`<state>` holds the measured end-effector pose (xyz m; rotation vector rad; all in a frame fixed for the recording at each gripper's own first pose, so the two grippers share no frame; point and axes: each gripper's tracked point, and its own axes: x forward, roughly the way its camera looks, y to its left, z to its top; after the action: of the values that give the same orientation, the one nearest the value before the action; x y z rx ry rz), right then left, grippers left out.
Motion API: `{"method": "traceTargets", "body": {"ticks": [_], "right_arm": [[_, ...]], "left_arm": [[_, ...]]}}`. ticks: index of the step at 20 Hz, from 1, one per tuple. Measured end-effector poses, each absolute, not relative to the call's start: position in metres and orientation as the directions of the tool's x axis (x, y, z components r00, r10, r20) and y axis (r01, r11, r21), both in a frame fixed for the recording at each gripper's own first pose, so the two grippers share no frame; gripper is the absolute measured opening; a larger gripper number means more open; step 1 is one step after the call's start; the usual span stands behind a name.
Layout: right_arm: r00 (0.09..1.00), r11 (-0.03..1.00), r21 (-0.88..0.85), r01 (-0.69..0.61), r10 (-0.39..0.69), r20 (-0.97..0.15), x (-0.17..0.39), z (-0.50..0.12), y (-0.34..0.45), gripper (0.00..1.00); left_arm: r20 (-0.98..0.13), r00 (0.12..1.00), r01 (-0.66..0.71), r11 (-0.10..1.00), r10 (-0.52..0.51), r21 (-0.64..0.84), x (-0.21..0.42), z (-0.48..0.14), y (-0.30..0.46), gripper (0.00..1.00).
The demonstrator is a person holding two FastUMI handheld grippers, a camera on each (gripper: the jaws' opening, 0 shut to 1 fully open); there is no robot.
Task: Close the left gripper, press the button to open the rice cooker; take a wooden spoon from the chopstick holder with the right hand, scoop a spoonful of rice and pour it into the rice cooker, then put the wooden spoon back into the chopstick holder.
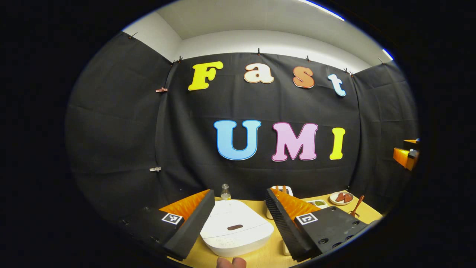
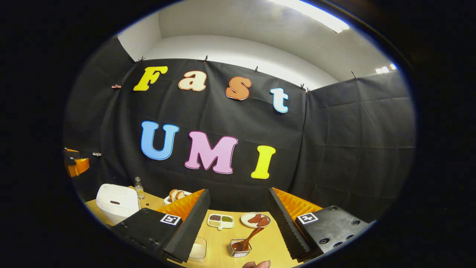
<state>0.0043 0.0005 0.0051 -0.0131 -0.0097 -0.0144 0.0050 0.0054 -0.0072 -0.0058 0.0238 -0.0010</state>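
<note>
Smooth white plastic rice cooker (image 1: 236, 227)

White rice cooker (image 1: 235, 227) sits lid-closed on the table; wooden spoon (image 2: 248, 238) leans in its metal holder (image 2: 239, 249).

Ridged fingers (image 1: 282, 219), square tags, black screwed mounts.

Black cloth (image 1: 122, 123) hangs pinned by small clips around three sides of the booth. Above it runs a white wall (image 2: 238, 48) and ceiling, lit by a bright strip light (image 2: 316, 15). Below stands a pale wooden desk (image 2: 267, 245).
</note>
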Motion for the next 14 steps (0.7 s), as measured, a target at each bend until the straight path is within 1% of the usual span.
{"method": "traceTargets", "body": {"ticks": [7, 9, 11, 12, 14], "right_arm": [[1.0, 0.999, -0.026, 0.019, -0.019, 0.004, 0.005, 0.003, 0.001, 0.97], [1.0, 0.999, -0.029, 0.02, -0.02, 0.004, 0.006, 0.002, 0.003, 0.97], [1.0, 0.999, -0.031, 0.02, -0.02, 0.0, 0.006, -0.001, 0.004, 0.97], [1.0, 0.999, -0.032, 0.02, -0.02, 0.0, 0.006, -0.001, 0.004, 0.97], [1.0, 1.0, -0.021, 0.021, -0.021, 0.005, 0.007, 0.001, 0.004, 0.97]], "left_arm": [[0.005, 1.0, 0.021, 1.0, -0.021, 0.017, 0.006, 0.0, 0.007, 0.95], [0.011, 0.998, 0.058, 0.998, -0.058, 0.039, 0.007, 0.003, 0.001, 0.93], [0.009, 0.994, 0.113, 0.992, -0.113, 0.059, 0.009, 0.004, -0.007, 0.82], [0.011, 0.992, 0.124, 0.989, -0.125, 0.076, 0.01, 0.005, -0.005, 0.65], [-0.002, 0.994, 0.11, 0.988, -0.111, 0.109, 0.019, 0.001, 0.006, 0.37]]}}
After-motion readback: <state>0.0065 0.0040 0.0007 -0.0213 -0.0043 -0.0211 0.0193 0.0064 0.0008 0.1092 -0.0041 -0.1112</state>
